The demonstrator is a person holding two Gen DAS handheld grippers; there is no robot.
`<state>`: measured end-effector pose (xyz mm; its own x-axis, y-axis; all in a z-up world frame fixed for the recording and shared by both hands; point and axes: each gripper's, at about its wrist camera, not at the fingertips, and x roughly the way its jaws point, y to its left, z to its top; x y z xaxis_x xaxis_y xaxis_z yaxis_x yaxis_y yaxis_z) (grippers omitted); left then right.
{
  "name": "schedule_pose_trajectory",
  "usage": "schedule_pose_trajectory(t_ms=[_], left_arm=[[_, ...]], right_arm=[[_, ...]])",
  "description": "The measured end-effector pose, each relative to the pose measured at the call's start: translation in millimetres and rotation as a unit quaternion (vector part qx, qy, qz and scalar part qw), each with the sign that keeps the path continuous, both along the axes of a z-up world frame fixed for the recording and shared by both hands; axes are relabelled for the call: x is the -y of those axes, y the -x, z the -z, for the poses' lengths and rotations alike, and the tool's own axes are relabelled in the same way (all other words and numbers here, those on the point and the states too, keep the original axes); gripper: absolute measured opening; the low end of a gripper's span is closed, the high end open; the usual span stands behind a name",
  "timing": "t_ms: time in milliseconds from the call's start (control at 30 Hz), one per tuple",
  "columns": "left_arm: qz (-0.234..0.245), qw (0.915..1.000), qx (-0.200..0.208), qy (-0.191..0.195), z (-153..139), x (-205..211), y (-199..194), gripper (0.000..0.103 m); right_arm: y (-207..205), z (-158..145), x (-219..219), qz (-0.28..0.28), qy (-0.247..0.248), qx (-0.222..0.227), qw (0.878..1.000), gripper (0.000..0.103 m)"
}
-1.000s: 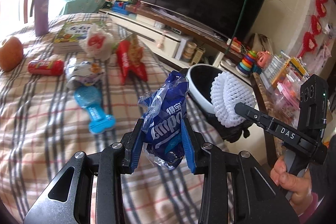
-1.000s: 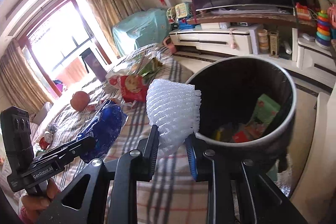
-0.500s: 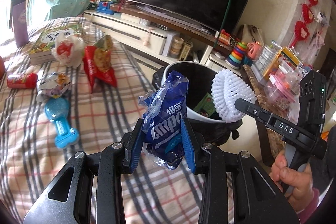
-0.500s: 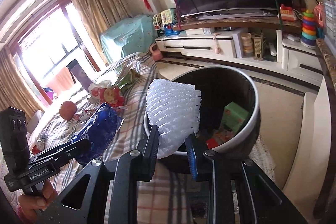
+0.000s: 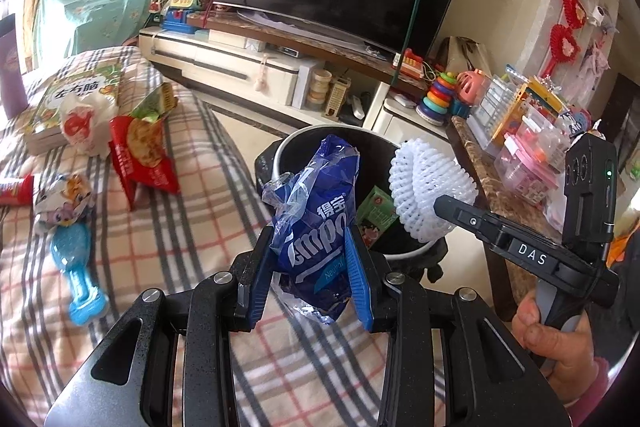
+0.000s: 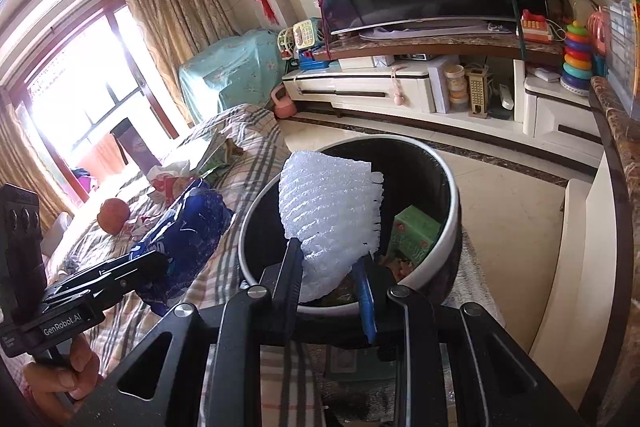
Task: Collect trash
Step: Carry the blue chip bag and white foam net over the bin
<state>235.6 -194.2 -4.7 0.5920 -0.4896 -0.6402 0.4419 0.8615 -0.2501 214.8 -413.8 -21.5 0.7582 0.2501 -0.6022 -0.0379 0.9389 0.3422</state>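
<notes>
left gripper clamped on a crumpled blue wrapper, held just short of the bin's near rim – over the plaid blanket. right gripper pinched shut on a white foam net, up over the open trash bin – green carton lying inside.

The left gripper was matte black with blue ribbed pads and silver screws; at four o'clock the right gripper bore white "DAS" lettering, a green light, and a bare-skinned hand with pink cuff.
</notes>
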Motion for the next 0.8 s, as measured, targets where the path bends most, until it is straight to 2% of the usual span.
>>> schedule_pose_trajectory(t_ms=[800], left_arm=[[0.015,0.9995,0.001,-0.027,-0.2,40.7,-34.9,0.033]], right_arm=[[-25.4,4.9,17.6,0.0,0.014,-0.017,1.0,0.025]])
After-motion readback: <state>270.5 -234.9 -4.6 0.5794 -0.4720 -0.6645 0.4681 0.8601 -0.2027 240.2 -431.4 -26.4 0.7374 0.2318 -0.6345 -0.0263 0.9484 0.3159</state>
